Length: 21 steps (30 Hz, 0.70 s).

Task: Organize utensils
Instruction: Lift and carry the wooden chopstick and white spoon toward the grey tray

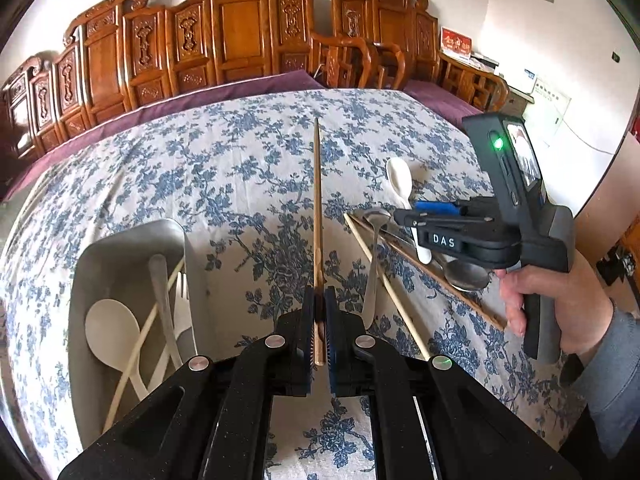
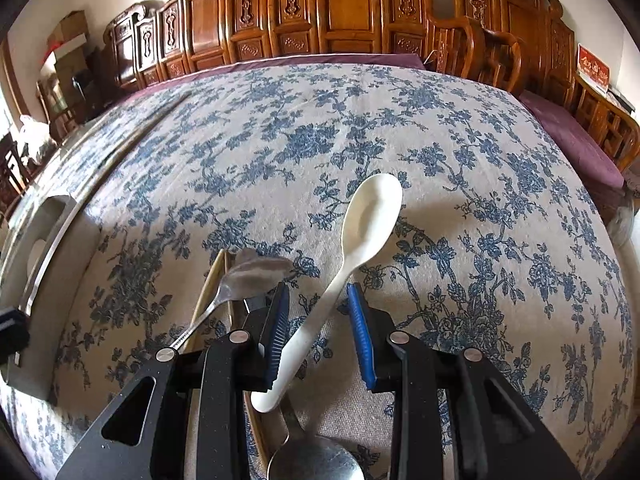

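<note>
My left gripper [image 1: 319,300] is shut on a brown wooden chopstick [image 1: 317,200], which points away over the flowered cloth. To its left is a grey tray [image 1: 132,236] holding a white spoon [image 1: 110,328], a white fork, a metal handle and a pale chopstick. My right gripper [image 2: 320,308] stands open astride the handle of a white spoon [image 2: 368,216] that lies on the cloth. Its left pad is close beside the handle and its right pad stands apart. In the left wrist view the right gripper [image 1: 416,226] hovers over the utensil pile.
Beside the white spoon lie a metal spoon [image 2: 260,272], pale and brown chopsticks [image 2: 212,284] and another metal spoon [image 2: 316,460]. The grey tray [image 2: 68,264] sits at the left edge of the right wrist view. Carved wooden chairs [image 1: 240,32] line the table's far side.
</note>
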Available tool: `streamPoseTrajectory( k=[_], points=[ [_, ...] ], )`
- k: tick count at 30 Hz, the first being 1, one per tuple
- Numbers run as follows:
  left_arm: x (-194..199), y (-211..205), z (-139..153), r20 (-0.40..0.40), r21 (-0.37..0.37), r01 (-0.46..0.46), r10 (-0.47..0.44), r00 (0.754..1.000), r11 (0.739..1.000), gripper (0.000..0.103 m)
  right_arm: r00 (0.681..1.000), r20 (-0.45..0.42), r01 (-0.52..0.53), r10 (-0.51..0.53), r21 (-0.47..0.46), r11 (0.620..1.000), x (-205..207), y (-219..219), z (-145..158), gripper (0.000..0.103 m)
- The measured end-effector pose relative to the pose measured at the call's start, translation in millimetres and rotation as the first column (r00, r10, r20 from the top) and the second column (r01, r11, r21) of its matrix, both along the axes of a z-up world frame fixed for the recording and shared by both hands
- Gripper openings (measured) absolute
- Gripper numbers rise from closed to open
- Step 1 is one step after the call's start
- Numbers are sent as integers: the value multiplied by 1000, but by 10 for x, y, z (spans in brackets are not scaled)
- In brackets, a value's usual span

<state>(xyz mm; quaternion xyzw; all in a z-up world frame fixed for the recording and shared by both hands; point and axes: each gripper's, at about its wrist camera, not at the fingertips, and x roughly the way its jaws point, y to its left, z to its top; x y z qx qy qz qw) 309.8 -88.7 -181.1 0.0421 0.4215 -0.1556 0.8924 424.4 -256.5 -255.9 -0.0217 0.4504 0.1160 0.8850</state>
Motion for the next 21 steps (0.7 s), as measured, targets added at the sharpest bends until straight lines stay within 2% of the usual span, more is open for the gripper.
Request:
streamPoseTrajectory(
  k=[9, 10, 13, 15, 21],
  points=[
    [-11, 17, 15, 9, 4, -3, 3, 1000, 1000, 4, 999, -1, 35, -35, -69, 997, 22, -73, -13, 30],
    [-8, 18, 12, 8, 5, -4, 4, 1000, 1000, 4, 999, 0, 35, -35, -72, 997, 19, -85, -17, 25],
    [-3, 19, 6, 7, 8, -6, 6, 1000, 1000, 4, 999, -7, 45, -46, -76, 996, 20, -119, -11, 19],
    [-5, 19, 15, 9, 7, -6, 6, 1000, 1000, 4, 999, -8, 53, -54, -77, 996, 23, -156, -8, 10],
    [-14, 25, 36, 14, 5, -6, 6, 1000, 1000, 4, 997, 11, 75, -74, -47, 996, 15, -262, 34, 9]
  ],
)
